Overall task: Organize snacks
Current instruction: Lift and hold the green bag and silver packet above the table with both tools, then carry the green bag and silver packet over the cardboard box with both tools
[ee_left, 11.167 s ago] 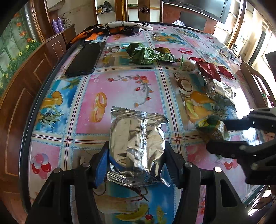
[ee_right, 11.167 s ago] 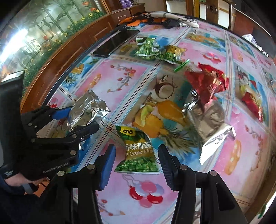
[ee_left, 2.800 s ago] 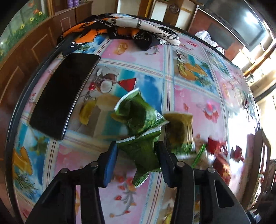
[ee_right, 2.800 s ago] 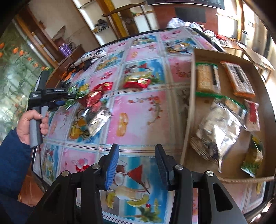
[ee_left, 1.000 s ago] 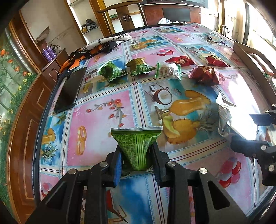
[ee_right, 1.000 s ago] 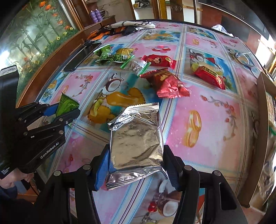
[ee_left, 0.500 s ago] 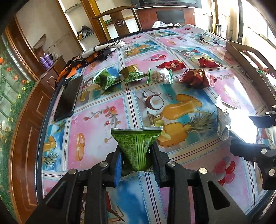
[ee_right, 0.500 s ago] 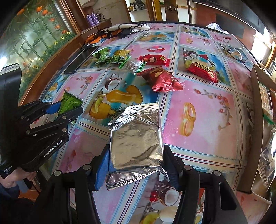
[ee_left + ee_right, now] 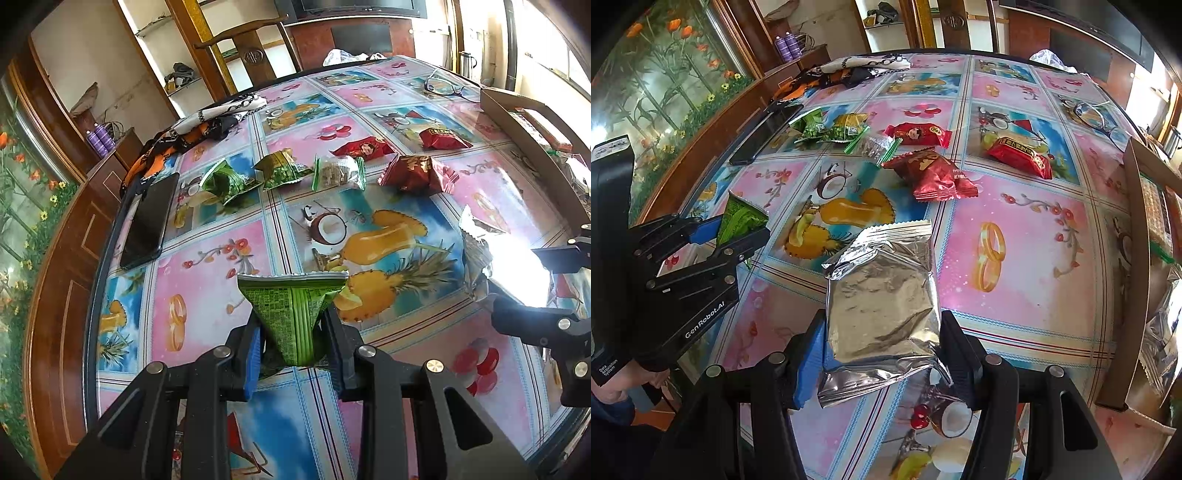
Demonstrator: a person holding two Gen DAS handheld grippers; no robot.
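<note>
left hand-held gripper (image 9: 291,347) grips green packet (image 9: 293,314); right (image 9: 882,354) grips silver packet (image 9: 882,306) lengthwise.

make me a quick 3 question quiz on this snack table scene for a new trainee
1. True or false: the left gripper is shut on a green snack packet.
2. What does the right gripper hold? A) a red candy packet B) a silver foil bag C) a phone
3. Fill in: the black phone lies near the table's ____ edge in the left wrist view, beside the loose green packets.

Key
1. True; its pads press on the packet.
2. B, the silver foil bag.
3. Left.
</note>
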